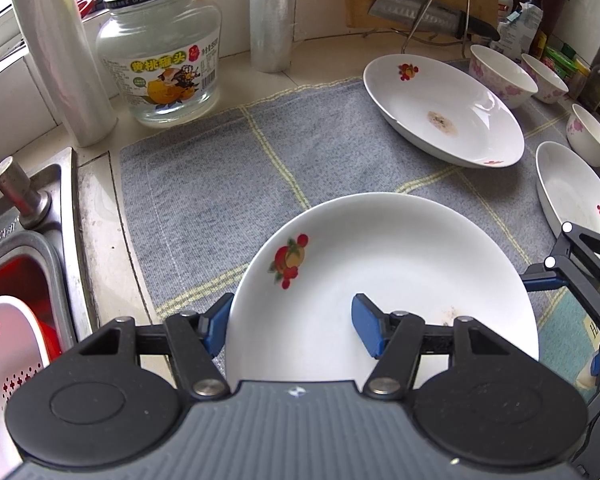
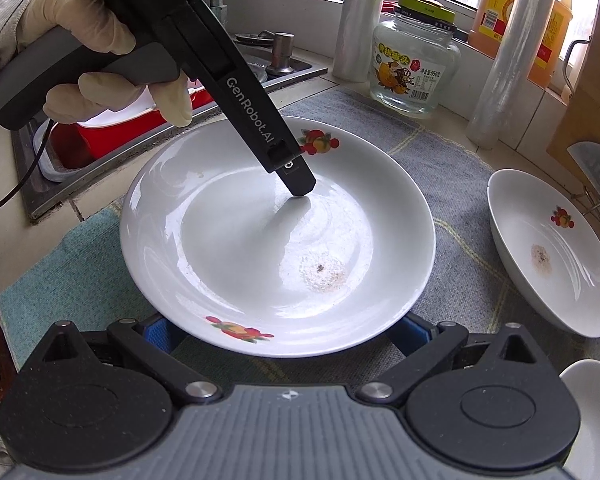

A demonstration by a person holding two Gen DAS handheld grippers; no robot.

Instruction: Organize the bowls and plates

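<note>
A white plate with fruit prints point(image 1: 380, 264) point(image 2: 260, 240) sits low over the grey cloth point(image 1: 220, 168); I cannot tell whether it rests on it. My left gripper point(image 1: 291, 328) is shut on the plate's rim, with one blue pad outside the edge and the other inside the dish. In the right wrist view one of its fingers point(image 2: 300, 188) touches the plate's inner slope. My right gripper point(image 2: 288, 330) stands open, its blue pads wide apart and partly hidden under the near rim. A second plate point(image 1: 444, 112) point(image 2: 552, 252) and a third plate point(image 1: 576, 188) lie to the right, with three flowered bowls point(image 1: 500, 76) behind.
A glass jar point(image 1: 160, 64) and two cling-film rolls point(image 1: 60, 52) stand at the back by the window. A knife on a wire rack point(image 1: 432, 16) leans at a board. The sink point(image 1: 40, 216) holds a red basin on the left. Another white bowl point(image 2: 588, 412) is near my right gripper.
</note>
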